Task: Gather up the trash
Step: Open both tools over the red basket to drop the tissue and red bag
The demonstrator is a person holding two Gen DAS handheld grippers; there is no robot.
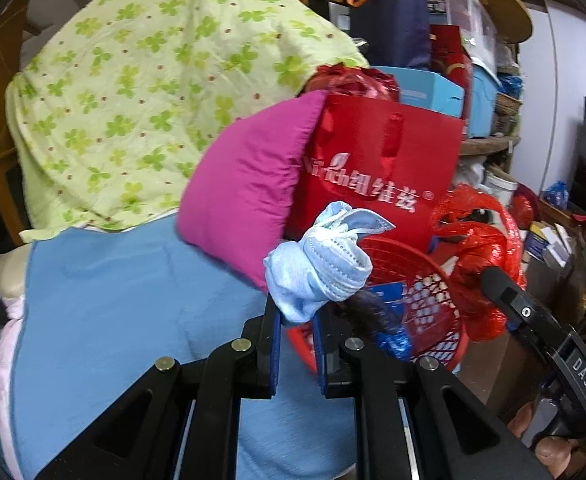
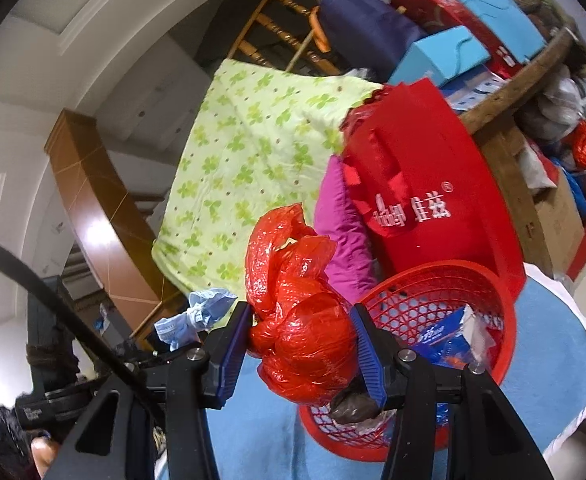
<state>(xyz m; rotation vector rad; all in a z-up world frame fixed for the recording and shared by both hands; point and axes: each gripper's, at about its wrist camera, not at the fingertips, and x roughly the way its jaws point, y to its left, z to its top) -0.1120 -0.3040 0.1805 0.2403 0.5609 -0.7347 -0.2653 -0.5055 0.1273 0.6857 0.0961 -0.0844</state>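
Looking along the left gripper [image 1: 299, 322], I saw its two blue fingers squeezed tight on one crumpled pale-blue face mask [image 1: 319, 258], held up in the air above the blue sheet [image 1: 133, 320] and just beside one red basket [image 1: 425, 300]. Only a small bit of the mask sat between the fingers, so I thought it could slip out and land on the sheet instead of in the basket. Along the right gripper [image 2: 301, 346], I saw the two fingers pressed on one scrunched red plastic bag [image 2: 297, 300], held near the basket's rim [image 2: 433, 270], with a dark lump under it. That bag looked slippery and floppy, so it might sag, catch on the rim or drop outside. I counted one mask, one held bag, one basket and two grippers.
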